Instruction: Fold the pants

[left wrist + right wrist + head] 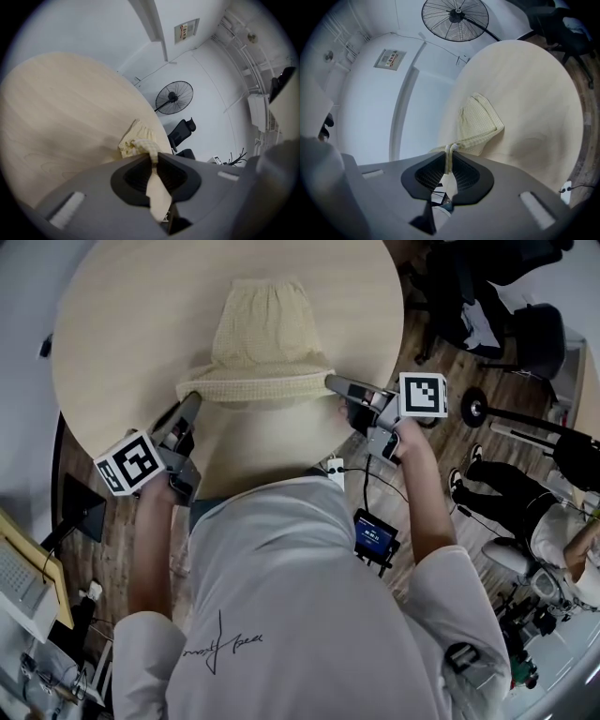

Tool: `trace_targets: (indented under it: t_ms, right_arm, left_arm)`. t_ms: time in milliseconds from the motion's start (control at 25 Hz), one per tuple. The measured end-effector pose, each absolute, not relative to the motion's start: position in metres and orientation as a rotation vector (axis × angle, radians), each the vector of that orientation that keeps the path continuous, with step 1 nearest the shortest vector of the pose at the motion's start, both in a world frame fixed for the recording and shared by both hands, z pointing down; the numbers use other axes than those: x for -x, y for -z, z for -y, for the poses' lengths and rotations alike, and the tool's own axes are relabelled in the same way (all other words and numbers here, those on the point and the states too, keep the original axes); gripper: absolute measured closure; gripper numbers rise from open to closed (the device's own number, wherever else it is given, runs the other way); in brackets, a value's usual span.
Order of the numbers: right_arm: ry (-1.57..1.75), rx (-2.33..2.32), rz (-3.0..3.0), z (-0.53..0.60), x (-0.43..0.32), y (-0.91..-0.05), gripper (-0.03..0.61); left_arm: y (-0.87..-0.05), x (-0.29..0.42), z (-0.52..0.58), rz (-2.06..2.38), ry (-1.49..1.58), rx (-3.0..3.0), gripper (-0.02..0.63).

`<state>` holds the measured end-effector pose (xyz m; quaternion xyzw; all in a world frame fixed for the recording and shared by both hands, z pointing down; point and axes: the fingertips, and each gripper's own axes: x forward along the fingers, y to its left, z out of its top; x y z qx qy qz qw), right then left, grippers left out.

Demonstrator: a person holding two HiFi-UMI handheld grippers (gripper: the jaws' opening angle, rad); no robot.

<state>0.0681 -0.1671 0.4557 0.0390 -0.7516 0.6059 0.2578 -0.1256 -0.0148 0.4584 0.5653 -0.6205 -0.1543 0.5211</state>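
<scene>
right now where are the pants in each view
Head view: pants top centre on the table, near edge held between left tool and right tool.
Left gripper view: pants at centre, a corner clamped in the left tool.
Right gripper view: pants at centre, a corner clamped in the right tool.
Shared landmark: the round table under the pants.

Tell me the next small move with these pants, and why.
Probably carry the gripped edge forward over the far end and lay it down. The left hand-held gripper and the right hand-held gripper are each clamped on an end of the pants' near edge, while the rest lies flat on the table.
</scene>
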Motion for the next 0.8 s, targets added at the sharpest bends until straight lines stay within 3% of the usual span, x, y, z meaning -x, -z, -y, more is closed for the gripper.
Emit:
trace_targets:
  t_ms: [800]
  right_arm:
    - [-1.718,-0.084,2.090,0.206,-0.045,-0.458,0.538]
  left_arm:
    - [-0.458,0.151,0.059,1.464,0.350,-1.395,0.526]
